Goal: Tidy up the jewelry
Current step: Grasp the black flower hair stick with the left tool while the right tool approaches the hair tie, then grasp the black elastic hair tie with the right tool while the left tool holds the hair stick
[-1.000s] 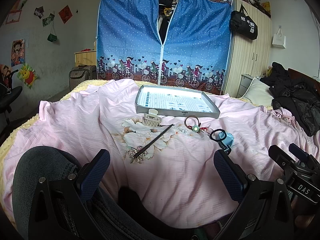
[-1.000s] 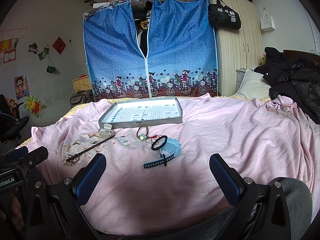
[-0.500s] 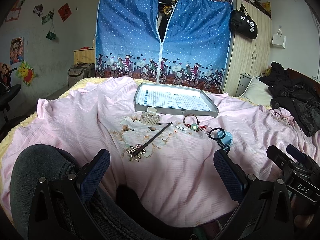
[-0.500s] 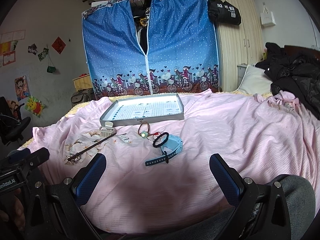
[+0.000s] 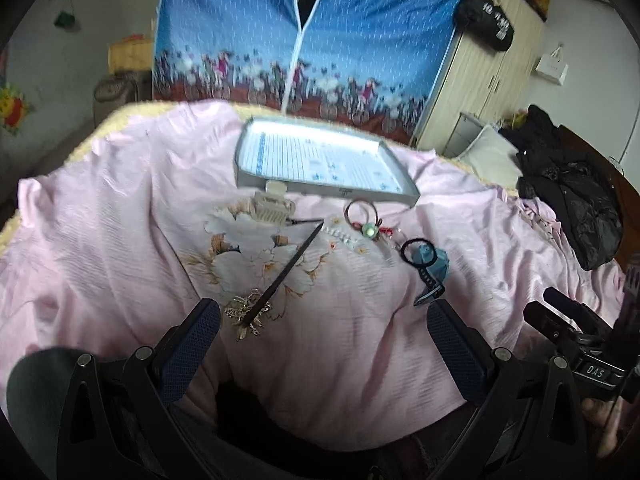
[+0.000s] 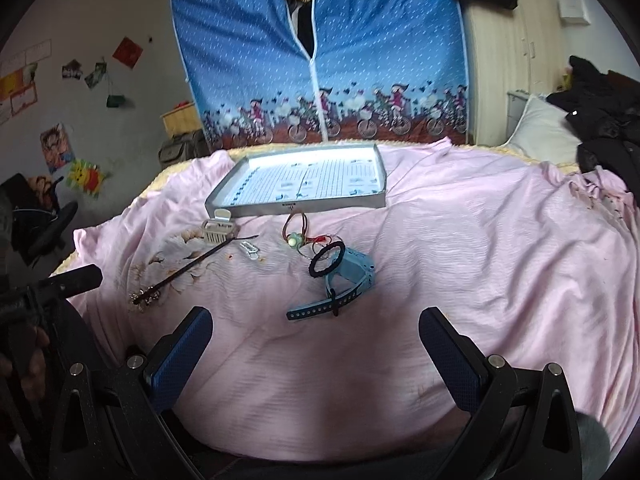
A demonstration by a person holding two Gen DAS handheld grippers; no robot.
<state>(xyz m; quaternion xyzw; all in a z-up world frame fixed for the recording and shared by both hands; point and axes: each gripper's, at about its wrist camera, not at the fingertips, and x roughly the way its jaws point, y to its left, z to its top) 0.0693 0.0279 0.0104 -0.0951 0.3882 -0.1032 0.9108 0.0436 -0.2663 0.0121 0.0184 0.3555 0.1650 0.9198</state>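
A home bedroom: a bed [image 6: 460, 240] under a pink sheet, a blue fabric wardrobe [image 6: 320, 52], a wooden closet [image 5: 484, 80], posters [image 6: 56, 146] on the wall.

- we see a bed covered by a pink sheet [image 6: 460, 240], wrinkled, with a pale flower print on its left part.
- grey tray [image 6: 304, 205] lies on the sheet at the far side, lined with printed paper.
- cream hair claw clip [image 6: 218, 230] sits just in front of the tray's left corner.
- dark hair stick [image 5: 280, 276] lies slanted across the flower print, its gold ornament at the near end.
- small white beaded clip [image 6: 249, 248] just right of the stick's tip.
- red cord loop with a green bead [image 6: 295, 236] near the tray's front edge.
- black hair tie [image 6: 326, 265] rests against a light blue watch [image 6: 352, 280], strap stretched toward us.
- dark clothes [image 5: 568, 200] piled at the right side.
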